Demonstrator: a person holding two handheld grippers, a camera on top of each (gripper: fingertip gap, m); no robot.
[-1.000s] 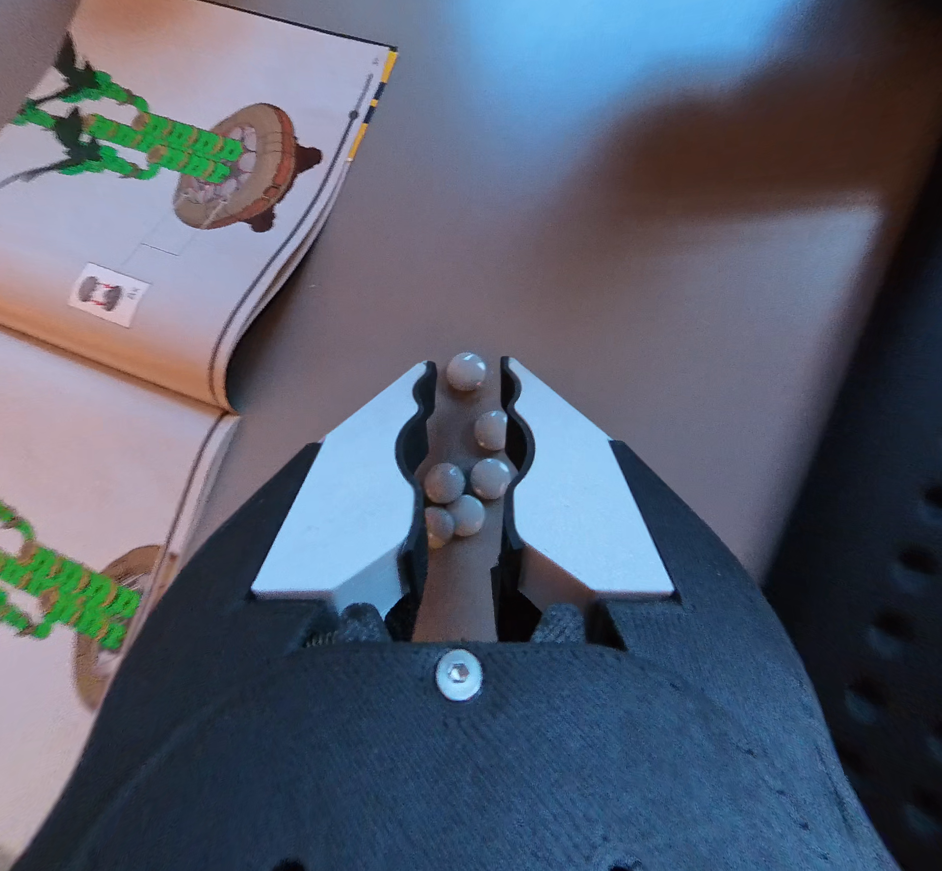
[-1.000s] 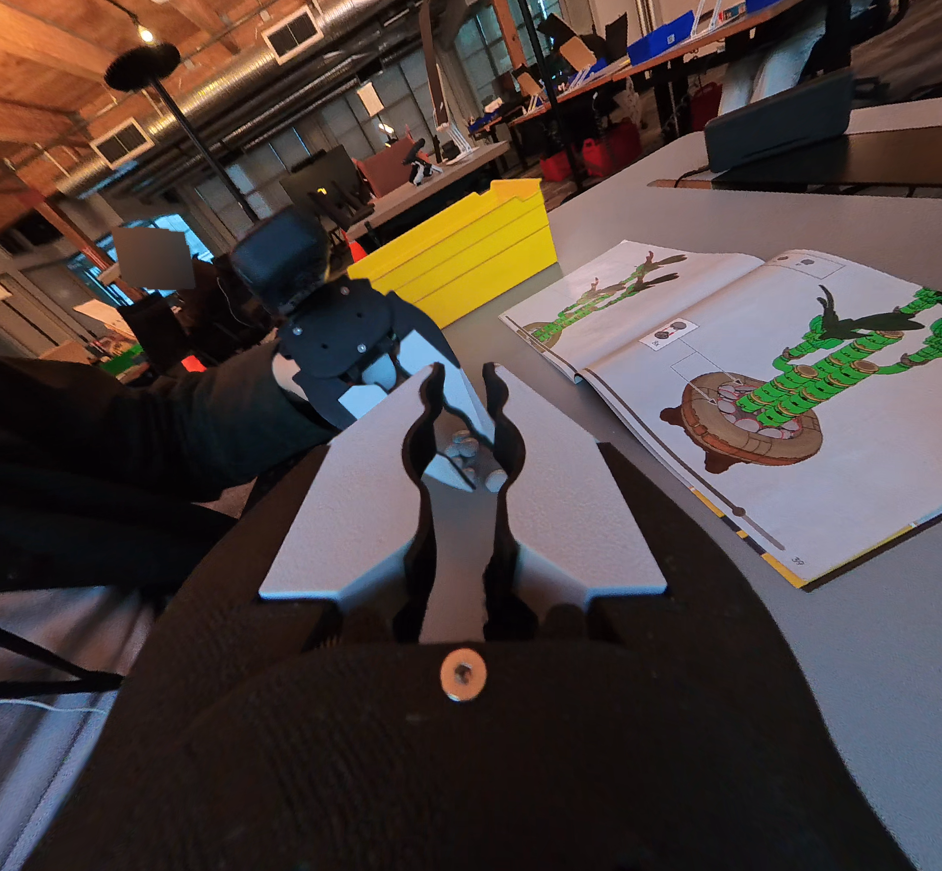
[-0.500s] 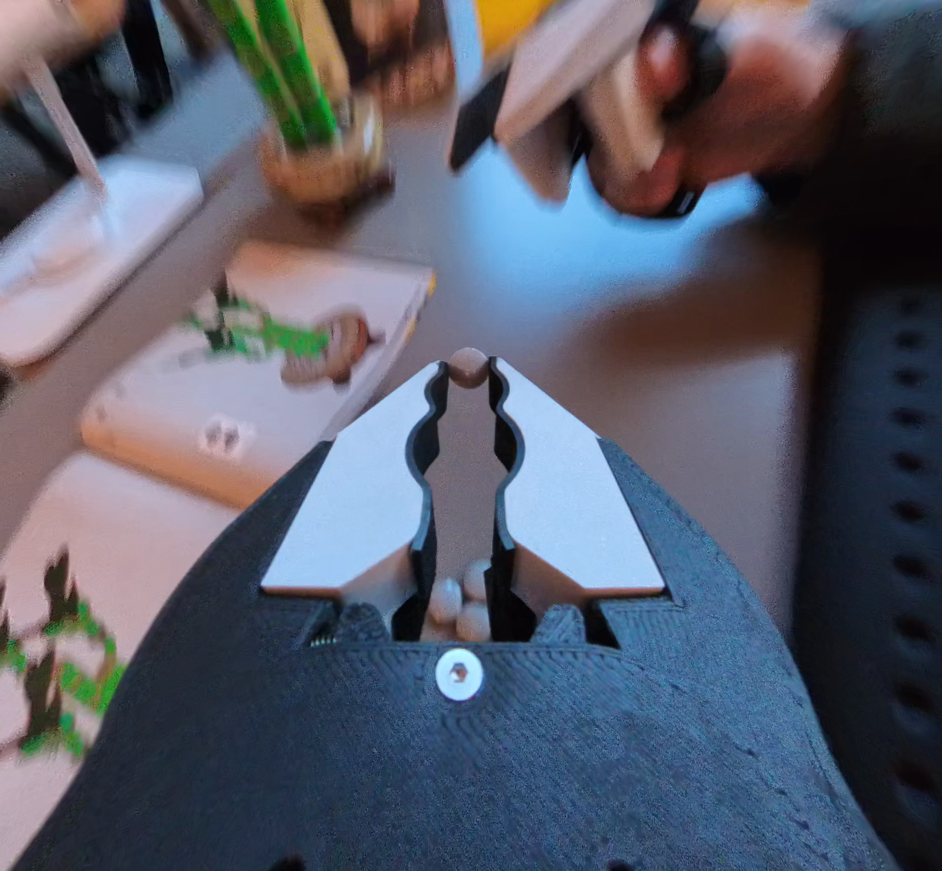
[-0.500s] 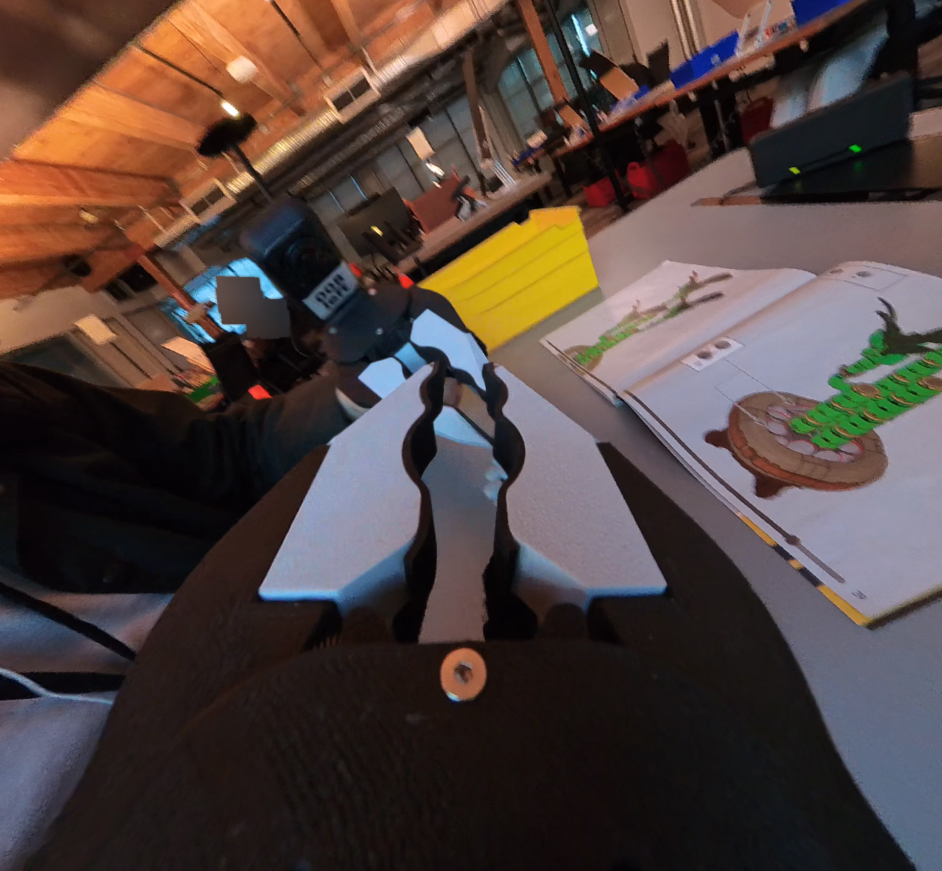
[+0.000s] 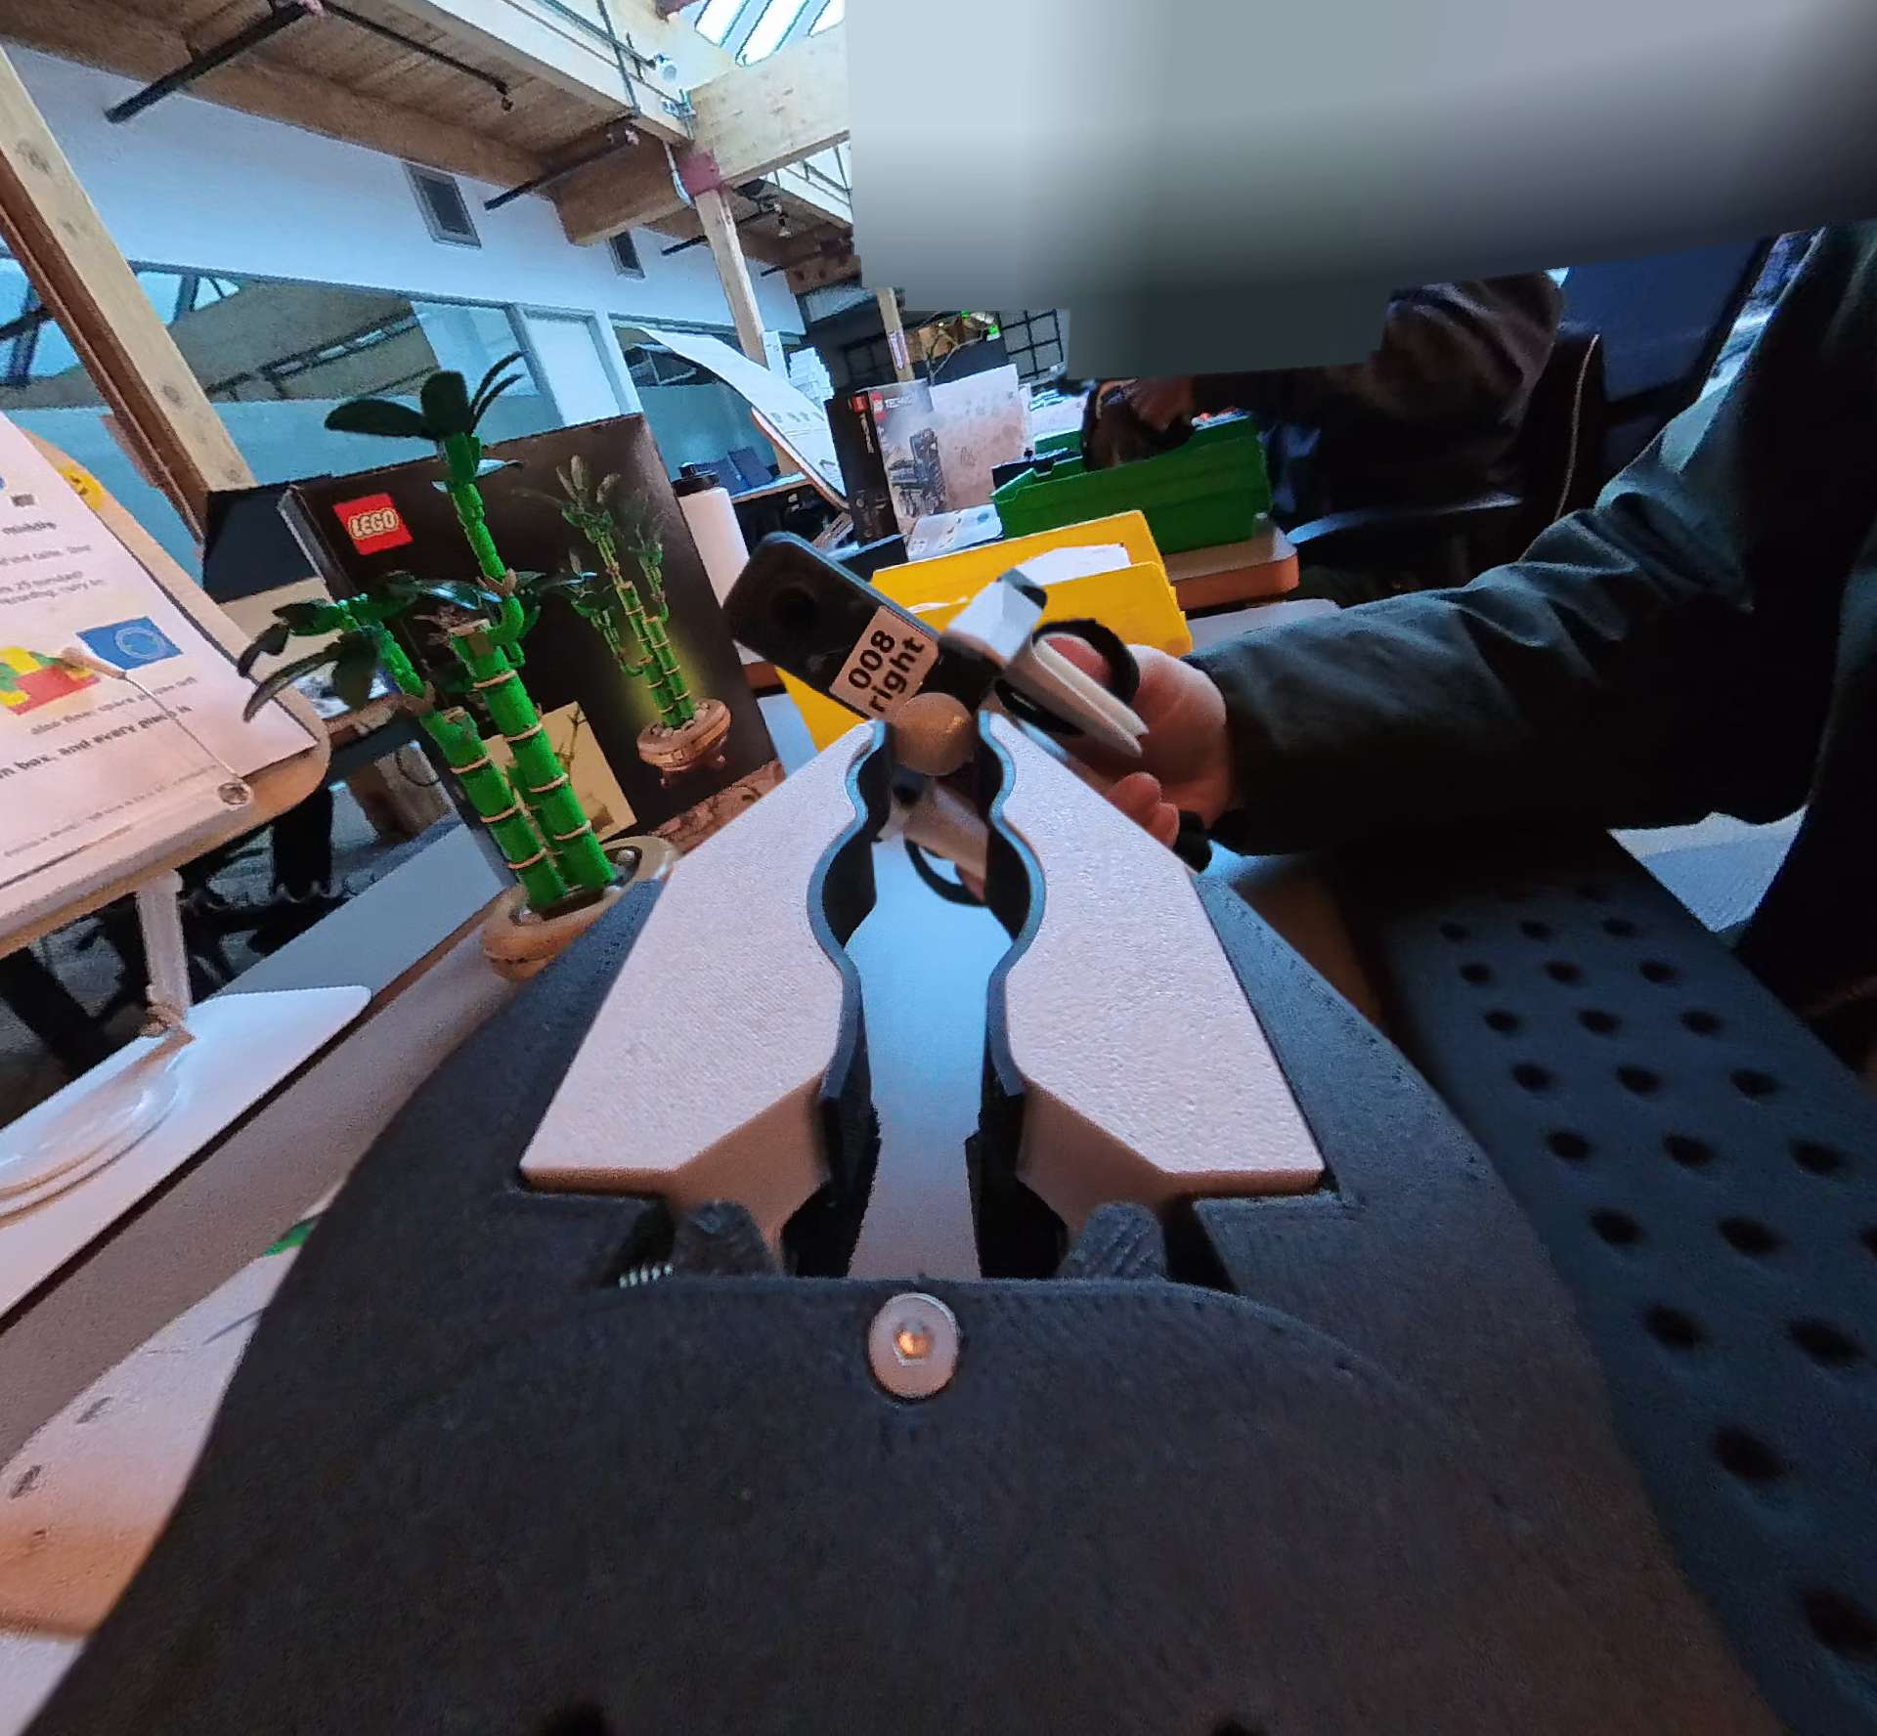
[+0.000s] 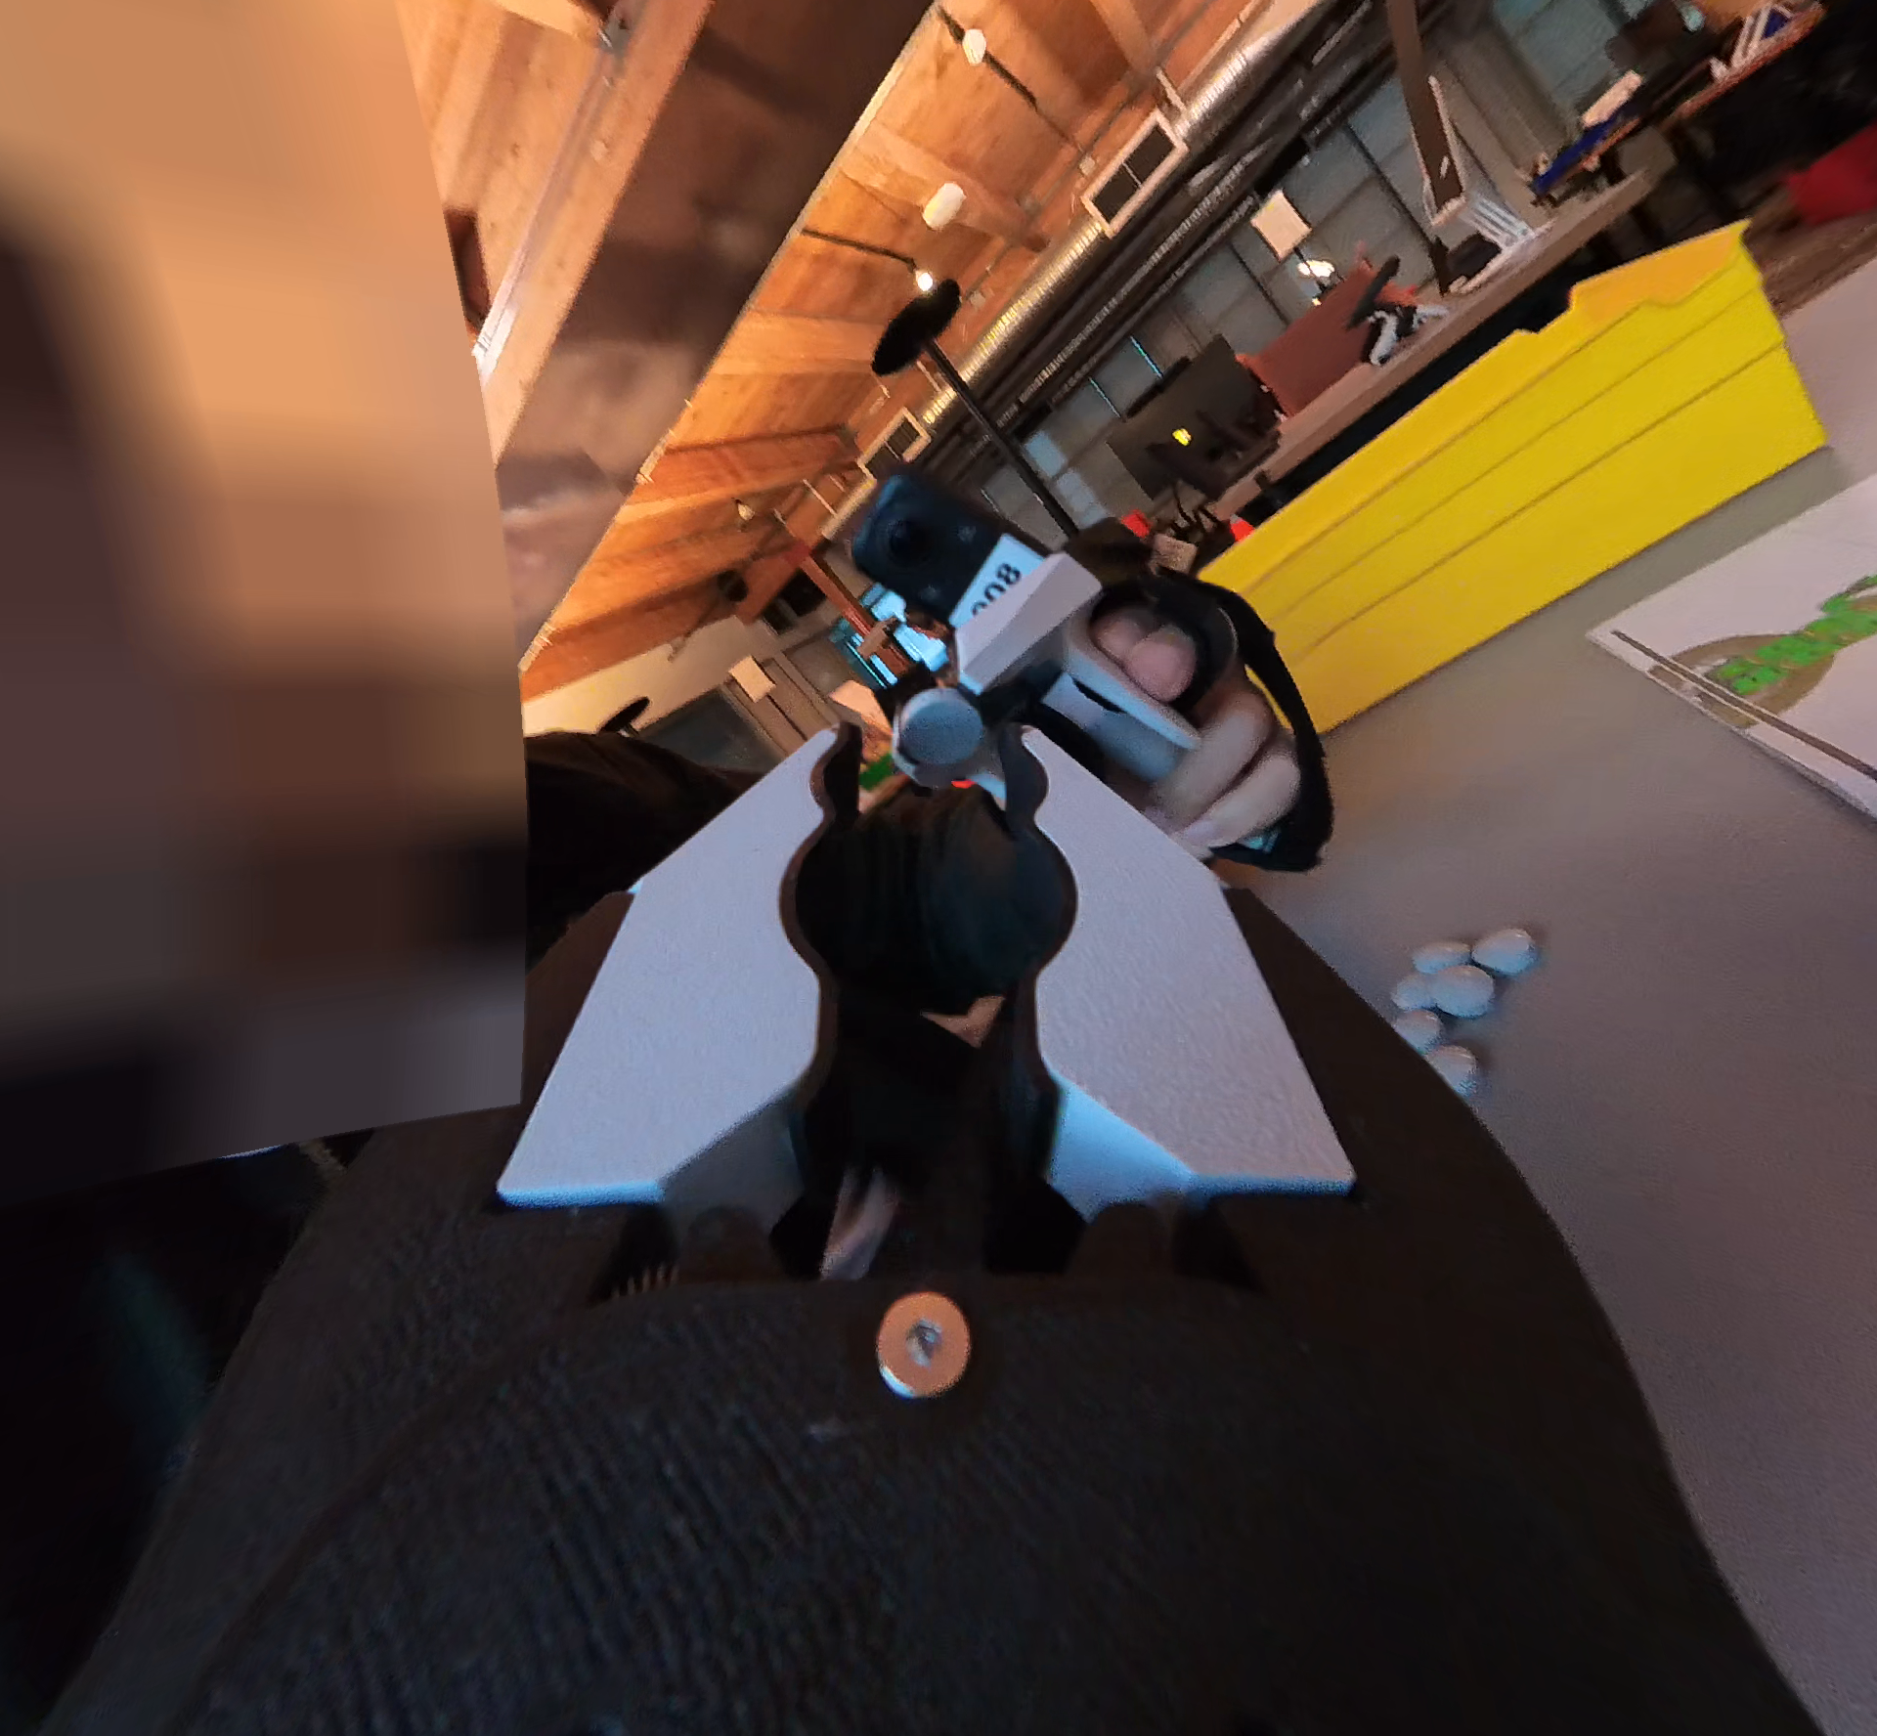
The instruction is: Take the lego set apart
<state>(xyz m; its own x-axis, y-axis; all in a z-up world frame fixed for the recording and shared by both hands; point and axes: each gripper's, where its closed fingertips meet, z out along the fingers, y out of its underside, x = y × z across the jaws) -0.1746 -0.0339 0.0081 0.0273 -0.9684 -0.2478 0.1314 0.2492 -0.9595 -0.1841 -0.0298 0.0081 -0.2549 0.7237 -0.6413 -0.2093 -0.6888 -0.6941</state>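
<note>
My left gripper [image 5: 930, 739] is shut on one small round grey piece [image 5: 932, 731], pinched at its fingertips and held level in the air. The green lego bamboo plant [image 5: 488, 702] stands in its tan pot [image 5: 554, 915] on the table to the left. My right gripper [image 6: 934, 753] is open, its jaws wide apart, and faces the left one. The same round piece [image 6: 940, 735] shows between its tips, against the right finger. Whether it touches is unclear. Several loose grey pieces [image 6: 1454, 987] lie on the table.
A yellow bin [image 6: 1524, 489] stands at the back of the grey table [image 6: 1625, 875]. The open instruction booklet [image 6: 1788, 662] lies at the right. The set's dark box [image 5: 599, 611] stands behind the plant. A black perforated chair [image 5: 1625, 1129] is at the right. My two grippers' fingertips are within a few centimetres of each other.
My left gripper rose from pointing down at the table to level, carrying one round piece away from the pile. My right gripper opened wider and turned to face the left one.
</note>
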